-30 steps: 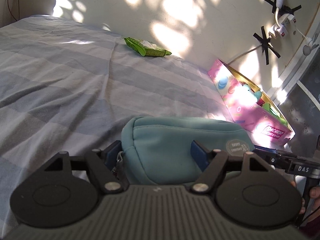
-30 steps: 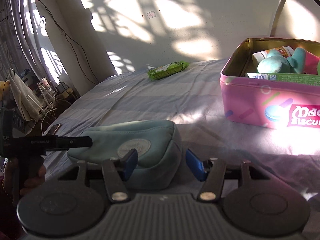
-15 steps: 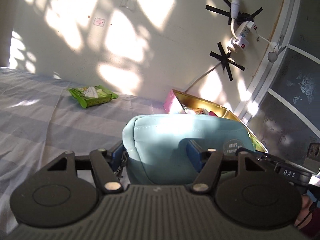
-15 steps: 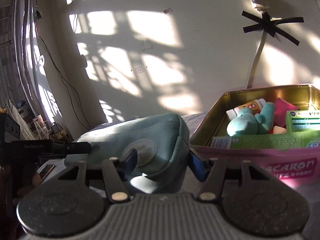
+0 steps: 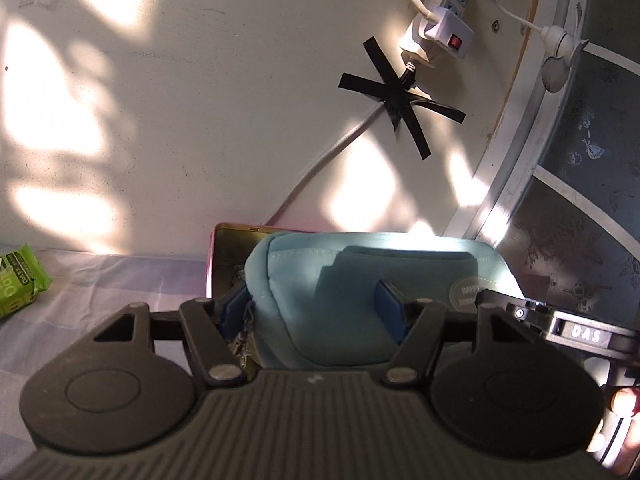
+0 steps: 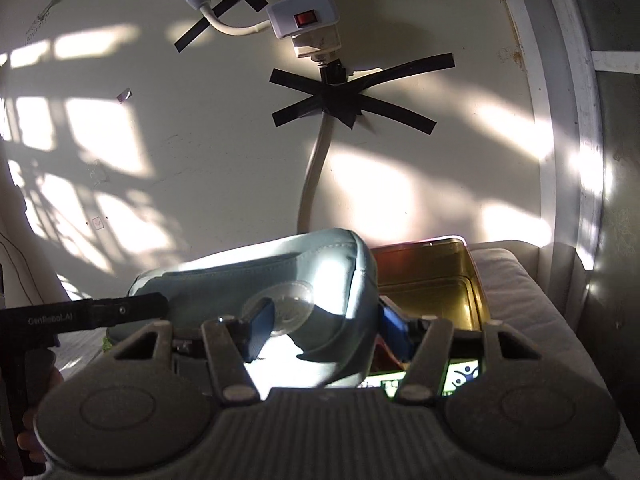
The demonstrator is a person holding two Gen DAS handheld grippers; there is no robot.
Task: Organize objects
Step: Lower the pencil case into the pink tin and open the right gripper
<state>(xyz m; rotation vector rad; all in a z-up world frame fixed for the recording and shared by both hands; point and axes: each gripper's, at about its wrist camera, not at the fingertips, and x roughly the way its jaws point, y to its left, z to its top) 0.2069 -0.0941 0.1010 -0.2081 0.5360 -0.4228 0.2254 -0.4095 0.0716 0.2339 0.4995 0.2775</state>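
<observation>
In the left wrist view, a green wipes pack (image 5: 18,280) lies on the striped bed (image 5: 100,280) at nine o'clock, well apart from everything else. Toward the centre, the left claw (image 5: 316,308) is clenched on one end of a teal zip pouch (image 5: 360,280); its blue pads (image 5: 390,306) press the fabric from both sides, and the pouch's zipper pull hangs beside the left-hand pad. The left claw's jaws have just been closing, with the pouch between them. Behind the pouch, at about eleven o'clock of it, the corner of a gold-lined pink tin (image 5: 224,256) shows. At three o'clock the other handheld tool reaches in to the pouch's far end, near its round badge. On the wall at one o'clock, a white power strip (image 5: 440,28) hangs above a cross of black tape (image 5: 400,96).

In the right wrist view, the left tool enters at nine o'clock and meets the pouch (image 6: 280,280). The right claw (image 6: 324,330) is clamped on the near end of the pouch, one blue pad on its round badge, the other against its right side. The pouch hangs over the open tin (image 6: 448,272), whose gold interior shows at three o'clock of the pouch; a green box lies low in it. A pale cushion (image 6: 520,300) sits just beside the tin on the right.
</observation>
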